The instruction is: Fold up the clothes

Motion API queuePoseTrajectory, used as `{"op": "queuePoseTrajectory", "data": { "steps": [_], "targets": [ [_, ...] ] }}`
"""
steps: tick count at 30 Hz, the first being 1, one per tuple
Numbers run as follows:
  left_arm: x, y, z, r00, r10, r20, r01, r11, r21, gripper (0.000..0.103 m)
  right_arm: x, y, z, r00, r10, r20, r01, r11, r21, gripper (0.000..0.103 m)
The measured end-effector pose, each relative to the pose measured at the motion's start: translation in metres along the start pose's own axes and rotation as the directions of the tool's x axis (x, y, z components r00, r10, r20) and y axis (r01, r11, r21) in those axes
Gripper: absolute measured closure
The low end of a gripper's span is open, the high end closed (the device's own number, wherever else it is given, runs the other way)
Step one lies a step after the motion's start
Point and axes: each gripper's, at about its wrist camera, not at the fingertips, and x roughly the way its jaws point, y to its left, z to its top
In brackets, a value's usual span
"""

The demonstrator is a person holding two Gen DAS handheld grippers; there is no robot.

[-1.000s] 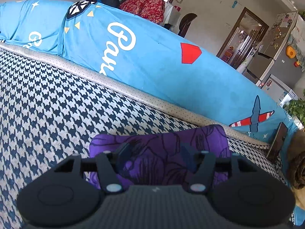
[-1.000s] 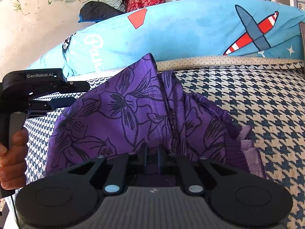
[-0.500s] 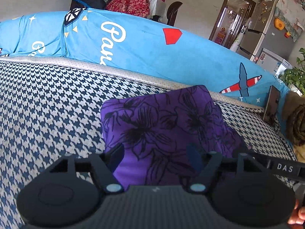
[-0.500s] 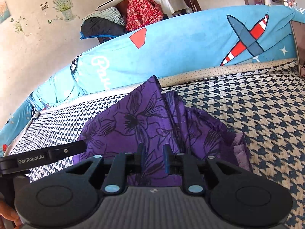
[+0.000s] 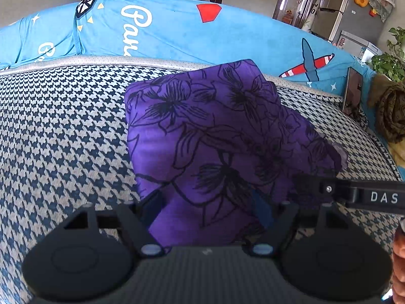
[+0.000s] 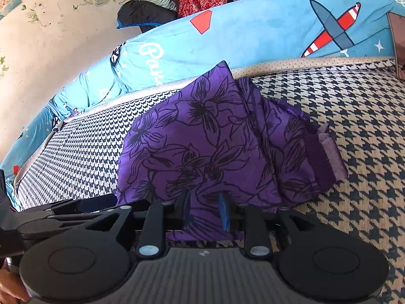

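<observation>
- Left gripper (image 5: 206, 209): nearest in the left wrist view; jaws wide and have just been opening, released. The near edge of the garment lies between the fingers, the pads clear of the cloth.
- Right gripper (image 6: 206, 209): nearest in the right wrist view; jaws narrowly parted, have just been opening. A fold of the garment's near edge sits between the blue-padded fingers (image 6: 224, 210); whether the pads touch it cannot be told.
- Hand (image 5: 398, 261): fingers at the far right edge of the left wrist view, beside the right gripper's black arm marked "DAS".
- Purple garment (image 5: 215, 136): black flower outlines; folded into a rough rectangle, lying on the mattress just ahead of both grippers. Right side bunched, with a paler lilac hem (image 6: 331, 149) showing.
- Mattress (image 5: 63, 131): navy-and-cream houndstooth cover, dotted beige border at the far edge.
- Blue blanket (image 5: 177, 35): rolled along the far side of the mattress; white lettering, red shape, striped aeroplane print.
- Refrigerator (image 5: 354, 20): background right, beside a doorway.
</observation>
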Motion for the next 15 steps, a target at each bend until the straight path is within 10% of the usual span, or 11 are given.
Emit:
{"op": "queuePoseTrajectory", "data": {
  "steps": [15],
  "targets": [
    [0.014, -0.014, -0.009, 0.999, 0.049, -0.018, -0.048, 0.997, 0.064, 0.012, 0.033, 0.002, -0.006, 0.982, -0.188, 0.013, 0.188, 0.977, -0.096, 0.076]
  ]
}}
